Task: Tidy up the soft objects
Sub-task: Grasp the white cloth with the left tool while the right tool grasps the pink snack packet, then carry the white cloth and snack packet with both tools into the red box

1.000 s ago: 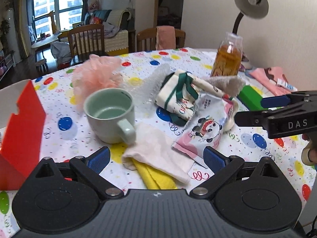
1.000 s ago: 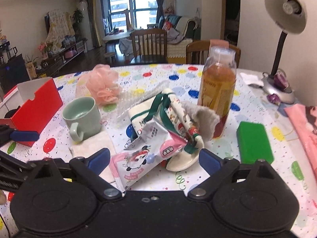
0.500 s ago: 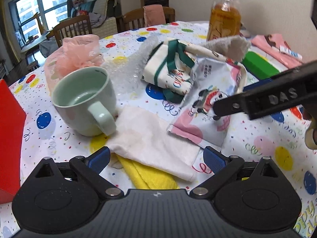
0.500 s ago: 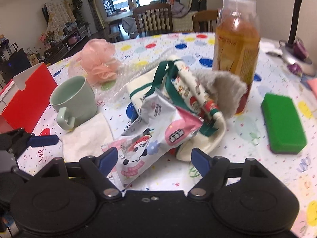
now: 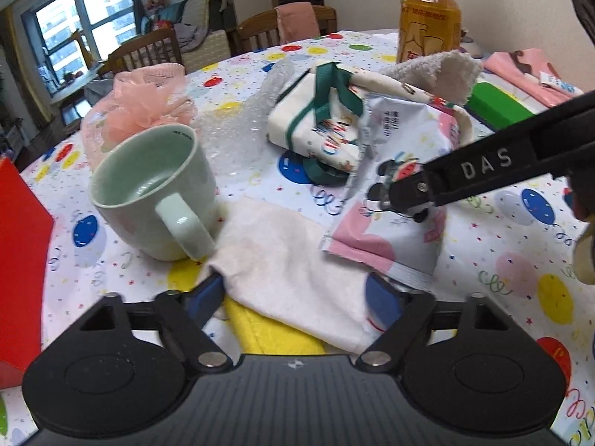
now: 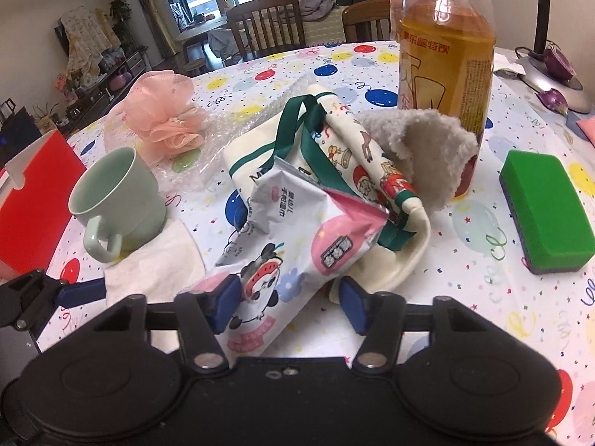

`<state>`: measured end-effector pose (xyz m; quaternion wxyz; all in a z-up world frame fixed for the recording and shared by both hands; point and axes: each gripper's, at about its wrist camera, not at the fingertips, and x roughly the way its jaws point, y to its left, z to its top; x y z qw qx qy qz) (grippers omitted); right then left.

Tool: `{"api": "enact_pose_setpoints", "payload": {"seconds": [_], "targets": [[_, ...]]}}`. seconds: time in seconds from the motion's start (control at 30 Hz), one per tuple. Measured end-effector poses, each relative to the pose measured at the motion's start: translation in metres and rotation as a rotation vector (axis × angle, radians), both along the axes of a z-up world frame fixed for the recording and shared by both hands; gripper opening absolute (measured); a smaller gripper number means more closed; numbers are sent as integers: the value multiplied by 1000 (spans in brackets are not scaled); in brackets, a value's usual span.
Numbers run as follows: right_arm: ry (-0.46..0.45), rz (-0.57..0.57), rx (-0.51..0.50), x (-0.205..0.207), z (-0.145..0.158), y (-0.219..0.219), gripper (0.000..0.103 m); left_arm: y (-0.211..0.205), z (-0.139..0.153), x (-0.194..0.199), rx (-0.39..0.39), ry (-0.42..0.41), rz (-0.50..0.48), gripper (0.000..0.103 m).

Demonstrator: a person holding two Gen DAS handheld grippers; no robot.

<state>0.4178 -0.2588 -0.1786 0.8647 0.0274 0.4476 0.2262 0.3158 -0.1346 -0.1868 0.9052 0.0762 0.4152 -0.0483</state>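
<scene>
Both grippers are down over the clutter at once, each on its own soft thing, which looks like a plan to clear 2 items together. The left gripper (image 5: 297, 297) straddles the white cloth (image 5: 293, 264) lying over a yellow one (image 5: 275, 334), right beside the mug (image 5: 156, 189). Its jaws are closing with the cloth between them, and the pads are not yet clamped. The right gripper (image 6: 286, 303) does the same on the near end of the wipes pack (image 6: 293, 245), which leans against the tote (image 6: 334, 156). Its jaws are closing too; the left pad touches the pack while the right stands off. Taking the low end probably avoids dragging the tote's straps. The pink puff (image 6: 163, 119), grey towel (image 6: 420, 148) and sponge (image 6: 543, 215) lie untouched.
</scene>
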Motion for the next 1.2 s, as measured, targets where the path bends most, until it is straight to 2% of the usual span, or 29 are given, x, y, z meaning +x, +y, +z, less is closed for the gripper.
{"api": "enact_pose_setpoints", "payload": {"seconds": [0.07,0.17,0.27,0.57,0.63,0.8,1.2], "targets": [[11,8,17,-2,2,1,39,-1,2,0,21,-4,19,58],[-16,18,5,-8,6,7,34,0,5,-2,48,-7,53,39],[-41,34,5,-14,10,12,29,3,8,-3,62,-14,69,31],[-129,101,-31,-33,25,17,23,11,20,-12,2,-22,63,12],[-144,106,-30,-37,28,15,18,12,22,-14,-6,-26,57,11],[-177,115,-23,-46,35,8,14,18,27,-20,-41,-29,68,10],[-212,65,50,-69,73,-7,14,52,70,-44,-190,-79,99,10]]}}
